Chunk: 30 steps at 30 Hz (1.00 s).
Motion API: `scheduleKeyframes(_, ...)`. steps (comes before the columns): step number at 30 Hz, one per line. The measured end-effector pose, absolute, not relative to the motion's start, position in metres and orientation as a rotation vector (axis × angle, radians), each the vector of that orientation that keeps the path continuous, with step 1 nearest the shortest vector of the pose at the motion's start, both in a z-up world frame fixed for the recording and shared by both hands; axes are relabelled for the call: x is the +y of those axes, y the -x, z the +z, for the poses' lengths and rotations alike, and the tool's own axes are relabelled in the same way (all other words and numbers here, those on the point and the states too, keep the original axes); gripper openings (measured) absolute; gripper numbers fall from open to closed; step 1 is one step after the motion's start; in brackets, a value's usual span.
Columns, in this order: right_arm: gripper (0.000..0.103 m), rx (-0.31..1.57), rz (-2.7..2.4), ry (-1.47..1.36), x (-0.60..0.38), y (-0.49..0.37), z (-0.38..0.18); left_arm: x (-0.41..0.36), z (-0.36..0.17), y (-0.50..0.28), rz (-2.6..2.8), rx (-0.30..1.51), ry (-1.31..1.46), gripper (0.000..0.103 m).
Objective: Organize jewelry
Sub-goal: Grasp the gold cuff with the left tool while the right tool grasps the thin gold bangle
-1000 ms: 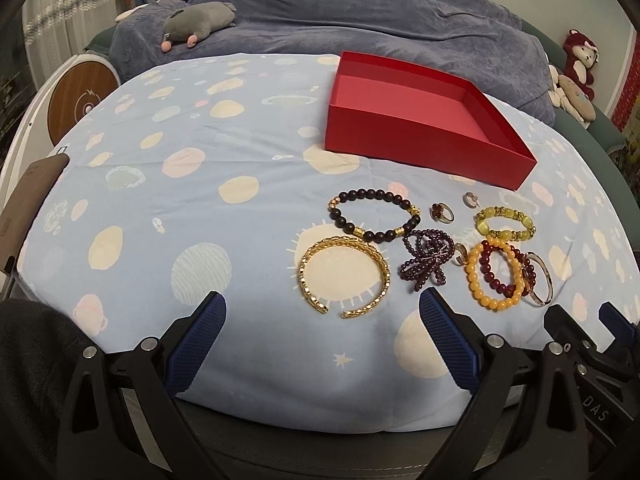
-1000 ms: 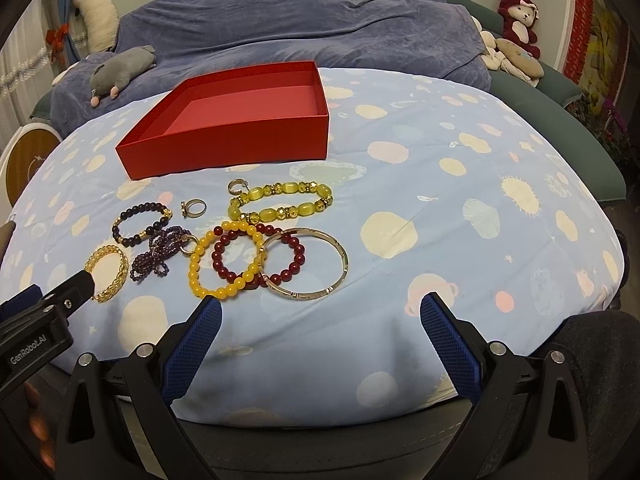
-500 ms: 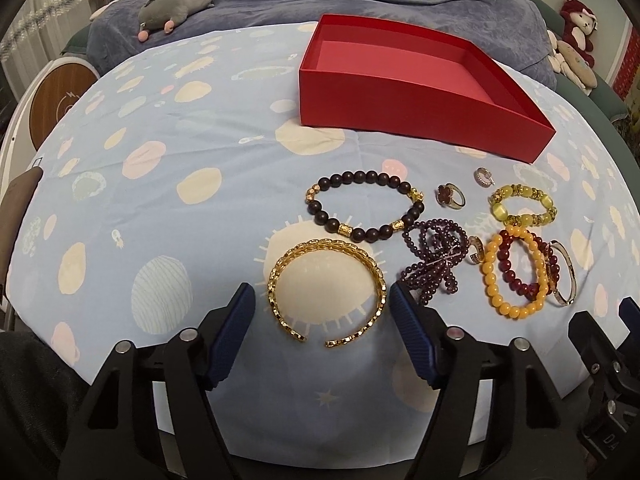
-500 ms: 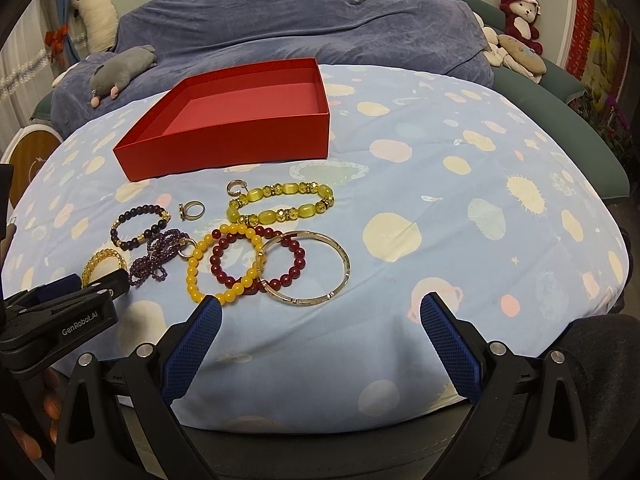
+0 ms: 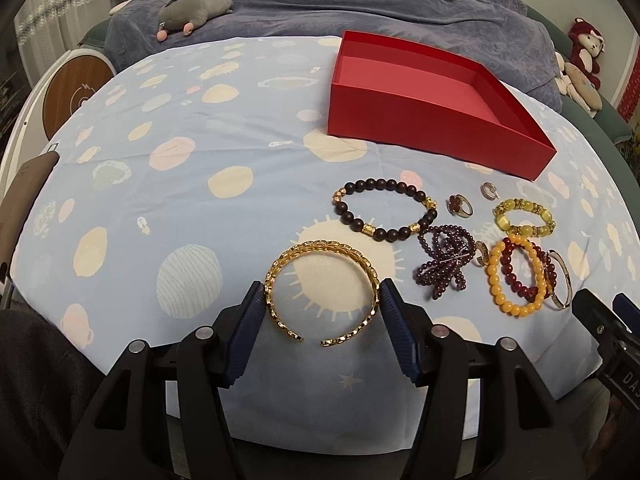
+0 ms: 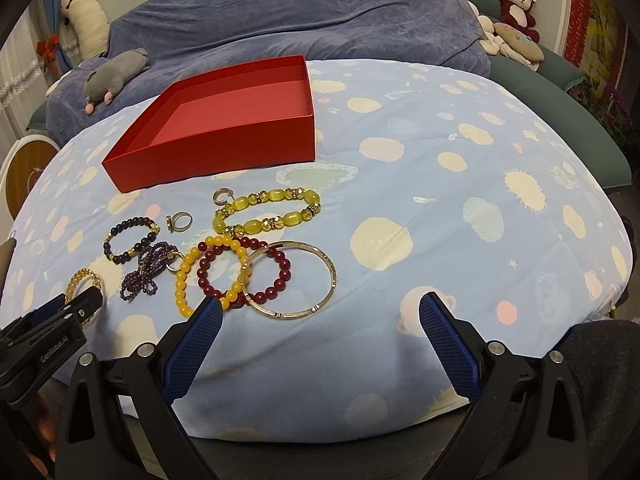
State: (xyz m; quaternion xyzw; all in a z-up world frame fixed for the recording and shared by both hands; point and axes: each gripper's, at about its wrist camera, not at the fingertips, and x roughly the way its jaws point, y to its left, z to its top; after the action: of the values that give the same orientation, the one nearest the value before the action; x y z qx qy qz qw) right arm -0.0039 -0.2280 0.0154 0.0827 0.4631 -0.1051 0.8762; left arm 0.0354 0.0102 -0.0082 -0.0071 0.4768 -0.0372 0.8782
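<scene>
Left wrist view is showing the left tongs [image 5: 322,312] straddling the gold cuff bracelet [image 5: 322,294], their blue pads pressing at its two sides, so they seem to be gripping it, though it is still lying on the bed [image 5: 192,184] near the front edge. The red box [image 5: 432,120], sitting toward the back edge, is holding nothing yet, so the sorting is barely starting. Everything else is waiting between the box and the front edge: the dark bead bracelet [image 5: 384,213], the purple bead strand [image 5: 444,261], the yellow bead bracelet [image 6: 267,212], the orange and red bracelets, the thin bangle [image 6: 289,278] and small rings. The right tongs [image 6: 320,320] are hanging spread wide, carrying nothing.
</scene>
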Motion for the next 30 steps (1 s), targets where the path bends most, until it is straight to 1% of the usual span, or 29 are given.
scheduleKeyframes(5, 0.083, 1.002, -0.196, -0.160, -0.225, -0.011, 0.005, 0.006, -0.009, -0.035, -0.092, 0.995, -0.007, 0.056)
scheduleKeyframes(7, 0.078, 1.022, -0.190, -0.159, -0.225, -0.015, -0.002, 0.005, -0.010, -0.036, -0.096, 0.998, -0.012, 0.056)
scheduleKeyframes(8, 0.073, 1.037, -0.184, -0.165, -0.226, -0.017, -0.005, 0.005, -0.010, -0.036, -0.098, 1.001, -0.011, 0.056)
scheduleKeyframes(9, 0.072, 1.044, -0.173, -0.180, -0.227, -0.019, -0.007, 0.005, -0.011, -0.037, -0.100, 1.005, -0.009, 0.056)
scheduleKeyframes(20, 0.073, 1.058, -0.176, -0.195, -0.228, -0.031, -0.010, 0.002, -0.013, -0.038, -0.114, 1.016, -0.018, 0.056)
scheduleKeyframes(21, 0.071, 1.056, -0.177, -0.190, -0.227, -0.030, -0.009, 0.003, -0.013, -0.038, -0.115, 1.016, -0.016, 0.056)
scheduleKeyframes(22, 0.062, 1.053, -0.173, -0.190, -0.227, -0.030, -0.009, 0.003, -0.013, -0.038, -0.115, 1.016, -0.015, 0.056)
scheduleKeyframes(30, 0.060, 1.034, -0.161, -0.186, -0.228, -0.022, -0.001, 0.004, -0.012, -0.038, -0.112, 1.009, -0.003, 0.056)
